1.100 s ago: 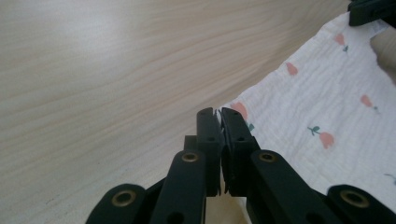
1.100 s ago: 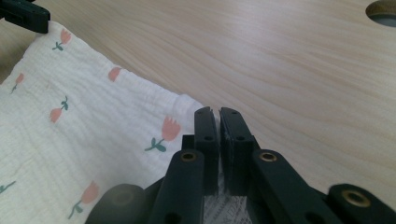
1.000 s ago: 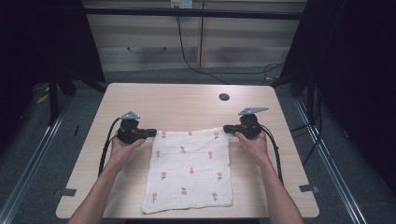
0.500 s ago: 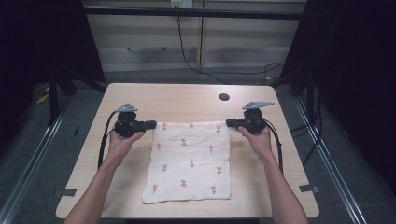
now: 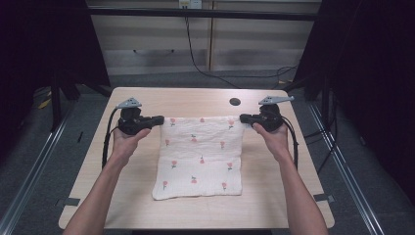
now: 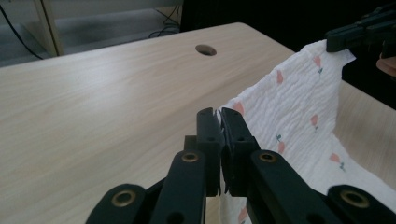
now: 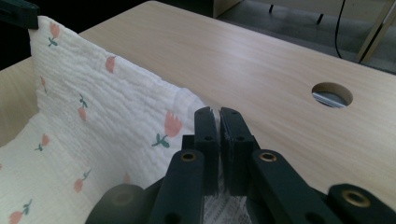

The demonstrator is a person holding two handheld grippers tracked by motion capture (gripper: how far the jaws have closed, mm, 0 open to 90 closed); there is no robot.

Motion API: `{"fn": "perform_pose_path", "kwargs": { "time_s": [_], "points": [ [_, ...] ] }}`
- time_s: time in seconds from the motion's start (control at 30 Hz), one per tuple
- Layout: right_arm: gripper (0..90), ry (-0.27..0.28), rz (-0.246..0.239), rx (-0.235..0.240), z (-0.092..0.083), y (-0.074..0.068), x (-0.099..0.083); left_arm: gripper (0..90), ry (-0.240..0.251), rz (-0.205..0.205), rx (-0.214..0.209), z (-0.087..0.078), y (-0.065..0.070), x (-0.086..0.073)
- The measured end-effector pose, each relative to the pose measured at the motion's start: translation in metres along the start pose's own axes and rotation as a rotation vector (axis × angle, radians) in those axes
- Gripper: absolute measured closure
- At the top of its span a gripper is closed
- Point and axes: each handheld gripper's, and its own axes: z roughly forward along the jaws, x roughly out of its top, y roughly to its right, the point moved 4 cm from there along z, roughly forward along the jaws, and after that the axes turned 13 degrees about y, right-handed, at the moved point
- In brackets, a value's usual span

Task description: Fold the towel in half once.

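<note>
A white cloth with small pink flowers lies spread on the wooden table, its far edge lifted. My left gripper is shut on the cloth's far left corner, and my right gripper is shut on the far right corner. In the left gripper view the jaws pinch the cloth at the gripper, with the other gripper holding the opposite corner. In the right gripper view the gripper clamps the cloth, which stretches taut towards the upper left.
A round cable hole sits in the table near the far edge, also seen as the hole close to my right gripper. Cables trail from both grippers along the table sides. Bare wood lies beyond the cloth.
Both grippers have moved away from the person and slightly apart, dragging the cloth's far edge towards the back of the table and pulling it taut.
</note>
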Motion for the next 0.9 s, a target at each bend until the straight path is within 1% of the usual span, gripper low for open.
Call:
{"fn": "perform_pose_path", "kwargs": {
  "time_s": [0.13, 0.23, 0.27, 0.3, 0.33, 0.53, 0.6, 0.63, 0.67, 0.7, 0.73, 0.8, 0.9],
  "points": [
    [86.1, 0.029, -0.001, 0.003, -0.004, -0.001, 0.008, 87.2, 0.008, 0.019, -0.002, -0.002, 0.002, 0.003],
    [86.1, 0.020, -0.004, 0.003, -0.005, -0.002, 0.007, 87.1, 0.004, 0.014, -0.001, -0.002, 0.002, 0.000],
    [86.1, 0.017, -0.007, 0.009, -0.006, -0.003, 0.003, 87.2, -0.006, 0.014, 0.001, -0.002, 0.002, -0.006],
    [86.1, 0.014, -0.010, 0.014, -0.006, -0.003, 0.001, 87.2, -0.006, 0.014, 0.001, -0.002, 0.002, -0.006],
    [86.1, 0.012, -0.013, 0.016, -0.007, -0.004, -0.001, 87.2, -0.009, 0.011, -0.001, -0.002, 0.002, -0.010],
    [86.1, 0.013, -0.018, 0.042, -0.013, -0.011, -0.011, 87.1, -0.013, 0.013, -0.003, -0.007, 0.003, -0.018],
    [86.1, 0.015, -0.020, 0.053, -0.015, -0.014, -0.013, 87.2, -0.010, 0.009, -0.005, -0.011, 0.004, -0.023],
    [86.1, 0.017, -0.021, 0.057, -0.016, -0.016, -0.014, 87.1, -0.014, 0.017, -0.007, -0.012, 0.006, -0.024],
    [86.1, 0.017, -0.021, 0.057, -0.016, -0.016, -0.014, 87.2, -0.014, 0.017, -0.007, -0.012, 0.006, -0.024],
    [86.1, 0.015, -0.030, 0.066, -0.019, -0.019, -0.015, 87.1, -0.010, 0.018, -0.015, -0.015, 0.008, -0.026],
    [86.1, 0.015, -0.034, 0.068, -0.020, -0.020, -0.015, 87.1, -0.007, 0.019, -0.014, -0.016, 0.009, -0.028],
    [86.1, 0.020, -0.033, 0.076, -0.024, -0.023, -0.017, 87.2, -0.004, 0.019, -0.019, -0.019, 0.011, -0.029],
    [86.1, 0.015, -0.038, 0.086, -0.028, -0.027, -0.022, 87.1, -0.001, 0.023, -0.023, -0.026, 0.015, -0.033]
  ]
}}
